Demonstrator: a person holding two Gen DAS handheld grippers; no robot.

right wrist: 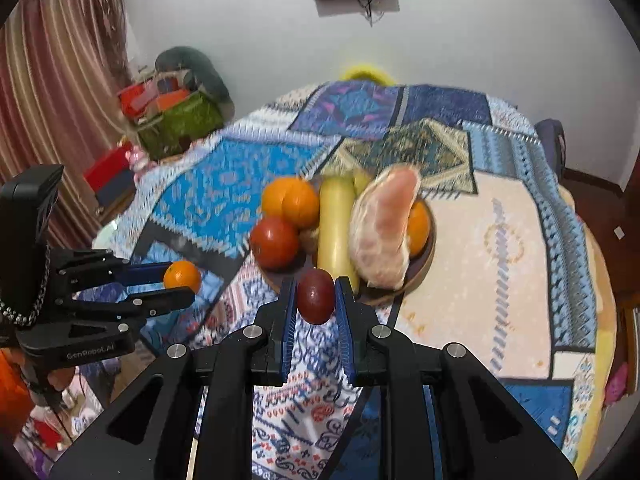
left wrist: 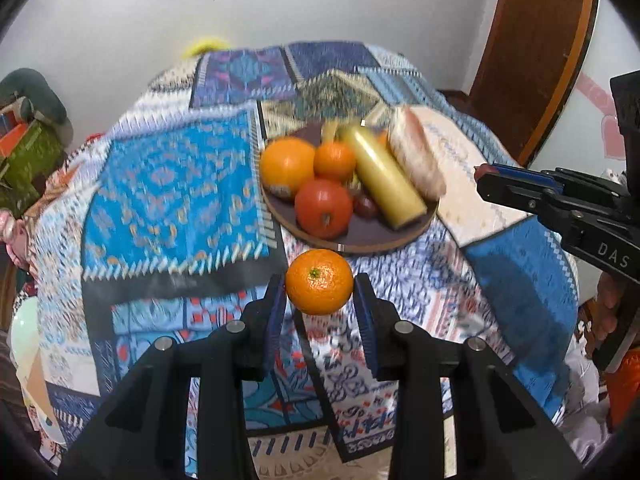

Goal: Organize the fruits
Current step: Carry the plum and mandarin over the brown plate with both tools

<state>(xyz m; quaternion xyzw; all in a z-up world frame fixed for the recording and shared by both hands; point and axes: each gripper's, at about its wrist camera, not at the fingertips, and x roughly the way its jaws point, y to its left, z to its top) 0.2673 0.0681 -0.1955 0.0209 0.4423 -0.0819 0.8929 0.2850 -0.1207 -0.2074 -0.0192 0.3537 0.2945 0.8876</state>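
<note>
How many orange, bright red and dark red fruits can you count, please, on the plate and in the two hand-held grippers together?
Orange fruits: 4, one in the left hand-held gripper
Bright red fruit: 1
Dark red fruits: 2, one in the right hand-held gripper
Total: 7

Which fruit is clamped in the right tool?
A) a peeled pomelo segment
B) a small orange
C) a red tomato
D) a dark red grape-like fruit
D: the right wrist view shows the right tool shut on a small dark red fruit, while the small orange sits in the left tool and the tomato and pomelo segment lie on the plate.
</note>
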